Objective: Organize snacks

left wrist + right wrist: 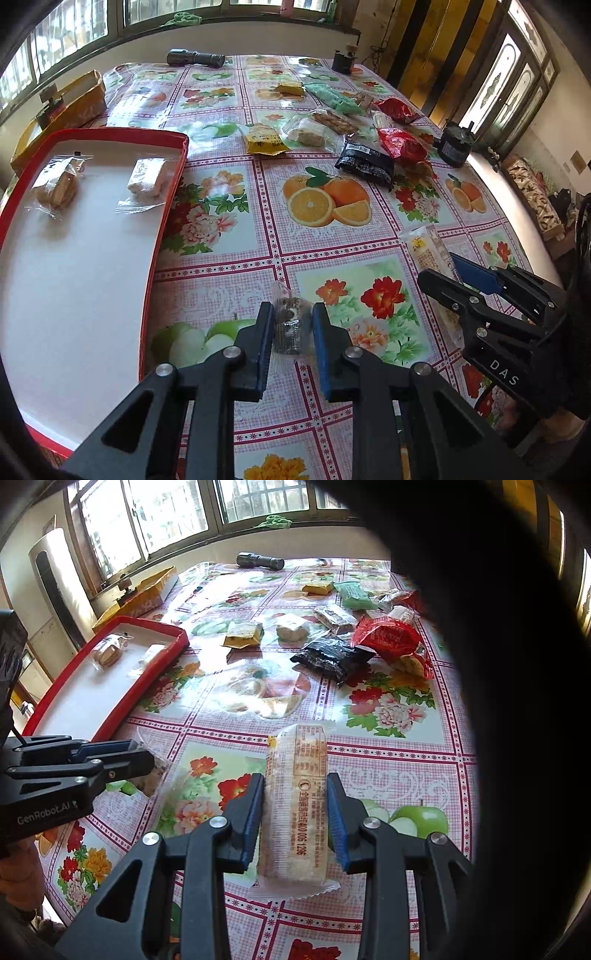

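My left gripper [292, 314] is shut on a small dark snack in clear wrap [290, 325], held just above the table beside the red tray [168, 206]. Two wrapped snacks lie in that tray: a biscuit pack [55, 188] and a white bar [146, 177]. My right gripper [295, 786] is shut on a long pale rice-cracker pack [295, 805], lifted over the flowered tablecloth. In the left wrist view the right gripper [448, 267] shows at the right with that pack [430, 251]. A pile of snacks lies further back: yellow pack [264, 139], black pack [364, 162], red packs [400, 144], green pack [334, 99].
A black flashlight [195, 58] lies at the table's far edge. A yellow box [77, 103] stands behind the tray. A dark jar [454, 142] sits near the right edge, another dark object [343, 61] at the far right corner. A dark shape covers the right of the right wrist view.
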`<control>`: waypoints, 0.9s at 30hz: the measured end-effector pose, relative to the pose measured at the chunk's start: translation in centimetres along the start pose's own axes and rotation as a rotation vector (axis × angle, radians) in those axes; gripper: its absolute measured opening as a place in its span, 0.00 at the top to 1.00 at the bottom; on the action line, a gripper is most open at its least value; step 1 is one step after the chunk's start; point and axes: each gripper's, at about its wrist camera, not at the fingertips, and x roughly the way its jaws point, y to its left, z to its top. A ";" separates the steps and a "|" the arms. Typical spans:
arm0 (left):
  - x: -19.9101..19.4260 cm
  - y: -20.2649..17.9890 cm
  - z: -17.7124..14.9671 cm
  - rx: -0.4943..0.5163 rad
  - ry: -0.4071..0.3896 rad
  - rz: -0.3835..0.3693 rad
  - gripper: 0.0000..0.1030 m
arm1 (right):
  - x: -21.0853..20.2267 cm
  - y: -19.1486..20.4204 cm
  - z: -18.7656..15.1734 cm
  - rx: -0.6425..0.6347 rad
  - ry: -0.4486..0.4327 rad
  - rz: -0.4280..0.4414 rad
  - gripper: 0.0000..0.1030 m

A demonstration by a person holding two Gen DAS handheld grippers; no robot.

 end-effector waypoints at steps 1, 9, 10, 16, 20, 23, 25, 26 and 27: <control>0.0 0.2 0.0 -0.004 0.002 0.004 0.81 | 0.0 0.2 0.1 -0.003 0.000 0.005 0.66; -1.5 2.2 0.1 -0.028 -0.023 0.036 0.81 | -0.1 3.3 2.0 -0.066 -0.015 0.037 0.66; -1.9 2.6 0.2 -0.035 -0.029 0.042 0.81 | -0.1 3.9 2.3 -0.080 -0.017 0.042 0.66; -4.6 6.6 1.4 -0.101 -0.074 0.074 0.84 | 0.3 8.3 4.4 -0.162 -0.032 0.092 0.66; -6.5 9.8 2.2 -0.152 -0.111 0.110 0.84 | 0.9 11.1 5.9 -0.201 -0.034 0.136 0.66; -7.5 11.8 2.6 -0.186 -0.124 0.124 0.85 | 1.4 13.0 7.0 -0.219 -0.037 0.169 0.66; -7.2 11.9 2.6 -0.187 -0.090 0.098 0.85 | 1.5 14.0 7.5 -0.225 -0.037 0.197 0.66; -6.9 11.5 2.4 -0.178 -0.080 0.088 0.85 | 1.6 14.1 7.6 -0.221 -0.037 0.207 0.66; -6.6 10.7 2.2 -0.164 -0.075 0.073 0.83 | 1.8 14.1 7.6 -0.221 -0.034 0.208 0.66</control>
